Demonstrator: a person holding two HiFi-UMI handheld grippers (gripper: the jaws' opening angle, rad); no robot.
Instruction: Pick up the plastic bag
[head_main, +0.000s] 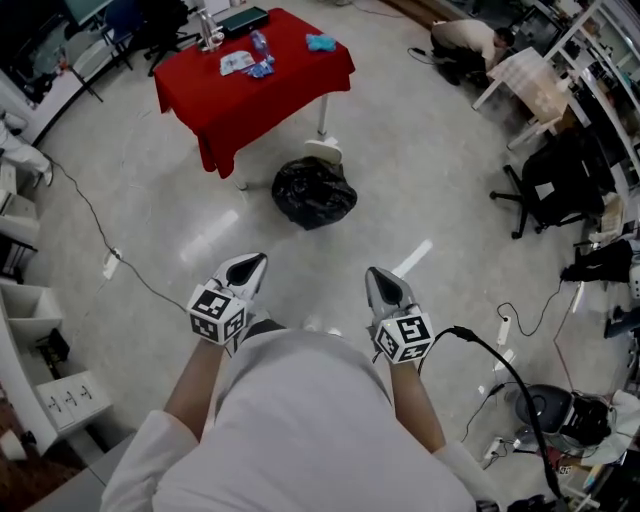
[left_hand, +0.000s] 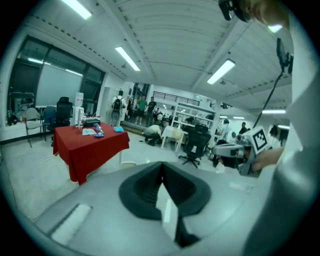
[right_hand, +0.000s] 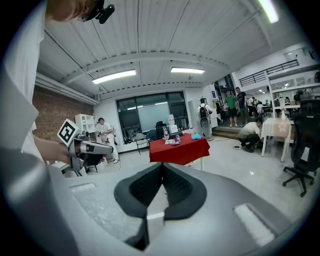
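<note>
We held the left gripper (head_main: 256, 262) and the right gripper (head_main: 373, 273) close in front of our body, apart from each other, each clenched tight on nothing, jaws meeting. The black bag (head_main: 314, 193) lay on the floor (head_main: 170, 215) ahead of them, untouched, well clear of both, just beside the white leg (head_main: 323, 117) of the red table (head_main: 285, 95).

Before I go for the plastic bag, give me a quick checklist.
1. Black plastic bag in sight, on the floor beside the red table: ok.
2. Left tongs open for a grasp: not ok, shut and empty.
3. Right tongs open: not ok, shut and empty.
4. Bag within reach: not ok, it lies well ahead of both tongs.
5. Floor cable off the path: ok, it runs to the left.
</note>
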